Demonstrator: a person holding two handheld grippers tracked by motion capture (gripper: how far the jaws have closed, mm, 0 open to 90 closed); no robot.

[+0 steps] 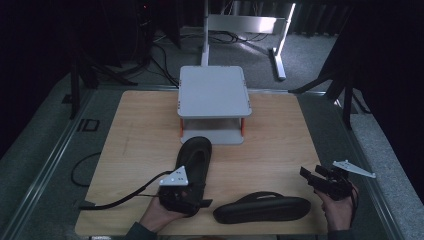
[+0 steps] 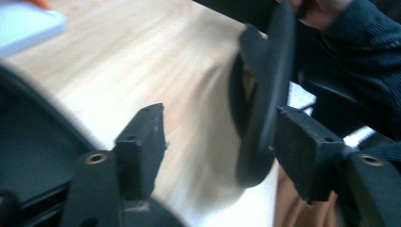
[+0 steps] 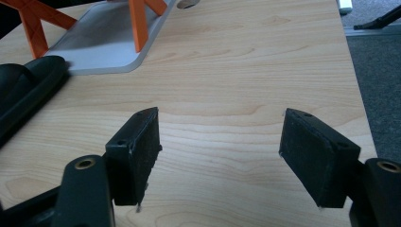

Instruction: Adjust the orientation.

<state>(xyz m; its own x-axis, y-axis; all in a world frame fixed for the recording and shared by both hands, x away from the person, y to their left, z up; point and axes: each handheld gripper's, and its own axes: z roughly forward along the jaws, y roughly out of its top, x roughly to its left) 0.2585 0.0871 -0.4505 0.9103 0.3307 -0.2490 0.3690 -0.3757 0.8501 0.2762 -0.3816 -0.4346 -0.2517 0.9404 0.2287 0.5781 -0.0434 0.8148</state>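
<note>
Start at the left of the high view: your left gripper sits at the heel end of the first black flip-flop, which lies near the middle of the wooden table. Its long axis runs up the frame from your hand toward the grey two-tier shoe rack at upper centre, with the toe ending just short of the rack's lower shelf. That line, heel at your hand and toe at the rack, is probably what the next move turns on. In the left gripper view the jaws stand wide apart with bare table between them. The dark curved edge at the far left of that view looks like this flip-flop, beside the left jaw and not between the two. I cannot tell whether it touches the jaw.

Moving right, the second black flip-flop lies along the bottom edge of the high view, its long axis running left to right across the frame. It rests between your two hands, with its left end near the left gripper and its right end near your right hand.

At lower right, your right gripper is held off the table's right edge. In its own view the jaws are spread wide over bare wood and hold nothing.
</note>
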